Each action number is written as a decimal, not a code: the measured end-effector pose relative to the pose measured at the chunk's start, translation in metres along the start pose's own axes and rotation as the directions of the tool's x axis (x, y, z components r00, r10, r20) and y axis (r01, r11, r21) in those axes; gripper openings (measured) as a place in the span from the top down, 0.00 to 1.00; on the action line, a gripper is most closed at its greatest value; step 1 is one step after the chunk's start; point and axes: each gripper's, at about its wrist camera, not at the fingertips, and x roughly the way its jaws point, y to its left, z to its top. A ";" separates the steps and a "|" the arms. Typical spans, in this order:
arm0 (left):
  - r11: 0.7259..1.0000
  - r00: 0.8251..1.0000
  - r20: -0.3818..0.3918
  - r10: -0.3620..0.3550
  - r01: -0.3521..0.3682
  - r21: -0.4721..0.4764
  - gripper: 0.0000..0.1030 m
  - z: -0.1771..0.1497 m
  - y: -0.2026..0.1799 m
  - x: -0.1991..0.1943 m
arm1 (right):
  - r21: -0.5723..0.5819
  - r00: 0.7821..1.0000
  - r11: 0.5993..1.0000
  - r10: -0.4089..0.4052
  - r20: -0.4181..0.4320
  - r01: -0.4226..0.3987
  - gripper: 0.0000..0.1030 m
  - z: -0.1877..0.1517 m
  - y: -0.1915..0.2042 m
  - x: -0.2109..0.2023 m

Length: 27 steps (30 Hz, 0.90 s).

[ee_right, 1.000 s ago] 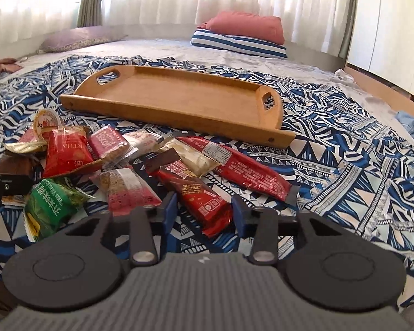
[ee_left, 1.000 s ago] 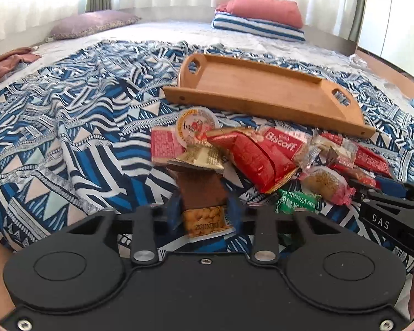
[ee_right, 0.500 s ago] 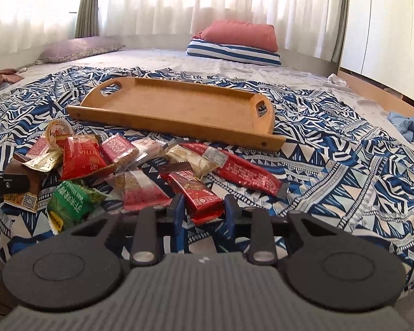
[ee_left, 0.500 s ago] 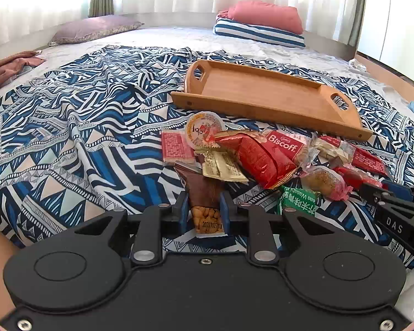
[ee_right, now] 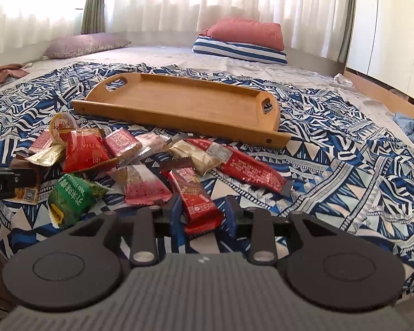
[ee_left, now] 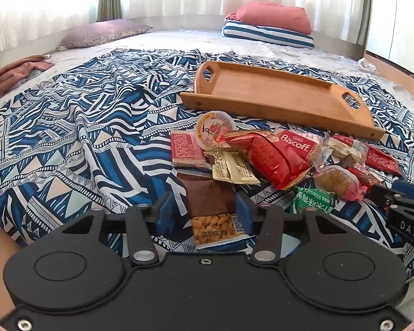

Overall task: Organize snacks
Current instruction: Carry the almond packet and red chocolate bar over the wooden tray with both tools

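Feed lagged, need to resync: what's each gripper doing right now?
Left gripper: open, jaws just opened; brown peanut packet lies between the pads, not pressed.
Right gripper: open, jaws just opened; small red snack bar between them, unpinched.

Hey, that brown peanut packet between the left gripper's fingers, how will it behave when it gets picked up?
The peanut packet looks like thin, glossy film, so it will probably flex and droop from wherever it is pinched, and may slide between the pads. It lies flat on the bedspread, so it seems light and unlikely to roll.
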 end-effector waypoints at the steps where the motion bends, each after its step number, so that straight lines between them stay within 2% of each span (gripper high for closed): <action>1: 1.000 1.000 -0.006 0.000 0.000 -0.005 0.42 0.000 0.000 0.002 | -0.004 1.000 1.000 0.002 0.003 -0.002 0.47 0.001 0.000 0.001; 3: 1.000 1.000 -0.017 -0.010 0.010 -0.018 0.38 0.000 0.001 0.005 | -0.014 1.000 1.000 0.001 0.005 -0.001 0.44 0.004 0.000 0.003; 8: 1.000 1.000 -0.020 0.003 -0.003 -0.013 0.39 -0.002 -0.004 0.010 | -0.041 1.000 0.999 0.006 -0.003 -0.006 0.44 0.009 0.003 0.013; 10: 1.000 1.000 -0.019 0.005 -0.005 -0.009 0.42 -0.003 -0.005 0.011 | -0.049 1.000 0.999 0.007 -0.004 -0.007 0.44 0.009 0.004 0.017; 12: 1.000 1.000 -0.014 -0.007 0.007 -0.005 0.57 -0.003 -0.007 0.010 | -0.052 1.000 0.999 0.015 -0.008 -0.015 0.43 0.010 0.005 0.021; 15: 1.000 1.000 -0.004 -0.015 0.015 -0.005 0.62 -0.003 -0.008 0.005 | -0.052 0.999 0.998 0.026 -0.021 -0.027 0.43 0.012 0.004 0.027; 16: 1.000 1.000 -0.002 -0.026 0.026 -0.015 0.63 -0.003 -0.007 0.003 | -0.053 0.999 0.998 0.033 -0.032 -0.034 0.45 0.013 0.004 0.030; 17: 0.999 0.999 -0.002 -0.034 0.034 -0.024 0.63 -0.003 -0.006 0.001 | -0.051 0.998 0.998 0.042 -0.041 -0.044 0.60 0.012 0.004 0.032; 19: 0.999 0.999 0.000 -0.040 0.040 -0.027 0.63 -0.004 -0.005 -0.003 | -0.043 0.998 0.998 0.049 -0.043 -0.051 0.65 0.013 0.004 0.032; 21: 0.999 0.999 0.011 -0.036 0.036 -0.015 0.63 -0.004 -0.006 -0.008 | -0.041 0.997 0.997 0.058 -0.041 -0.060 0.73 0.015 0.007 0.030; 27: 0.999 0.998 0.045 -0.040 0.041 -0.020 0.63 0.005 -0.002 -0.020 | -0.081 0.999 0.996 0.032 0.007 -0.031 0.74 0.020 0.018 0.013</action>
